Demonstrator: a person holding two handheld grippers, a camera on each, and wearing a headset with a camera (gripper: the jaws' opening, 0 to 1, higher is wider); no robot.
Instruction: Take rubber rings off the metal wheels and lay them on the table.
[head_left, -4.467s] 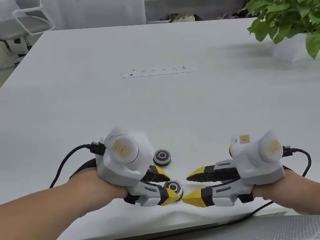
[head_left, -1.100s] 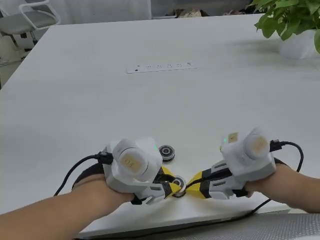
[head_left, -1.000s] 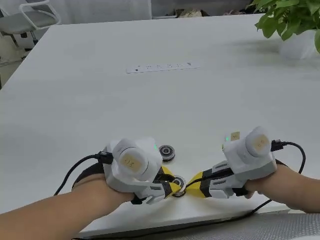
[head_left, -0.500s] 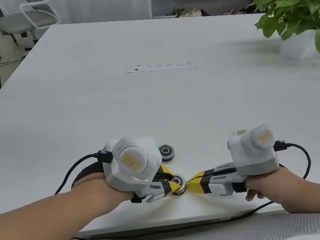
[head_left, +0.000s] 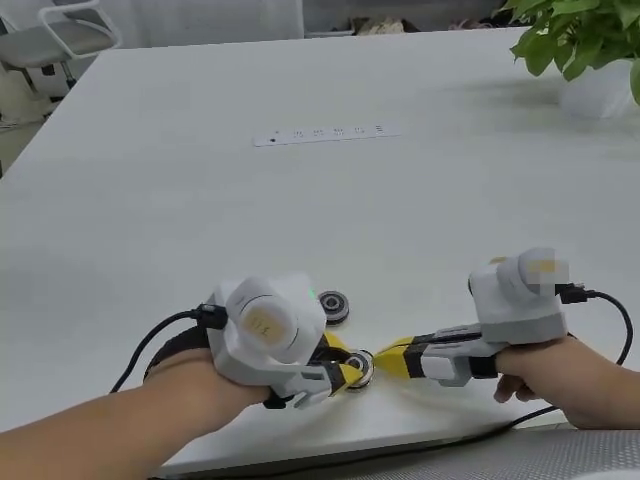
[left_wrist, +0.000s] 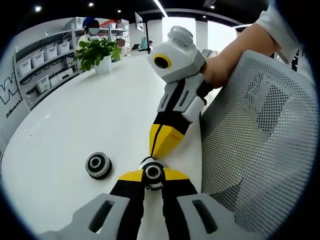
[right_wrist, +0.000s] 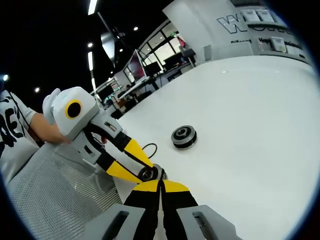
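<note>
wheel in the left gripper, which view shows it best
Left gripper view: the held wheel faces the camera, hub visible, between yellow fingers. Head view shows it small and partly covered; right gripper view shows it at an angle.

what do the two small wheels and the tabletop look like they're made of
Clamped wheel: shiny silvery hub, likely steel; dark matte outer band looks like rubber. Loose wheel: same look. Table: smooth white, perhaps laminate, unsure.

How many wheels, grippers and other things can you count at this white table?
Round metal wheels with black rubber rings: 2
Yellow-tipped two-jaw grippers: 2
White power strip: 1
Green potted plant: 1
Total: 6
</note>
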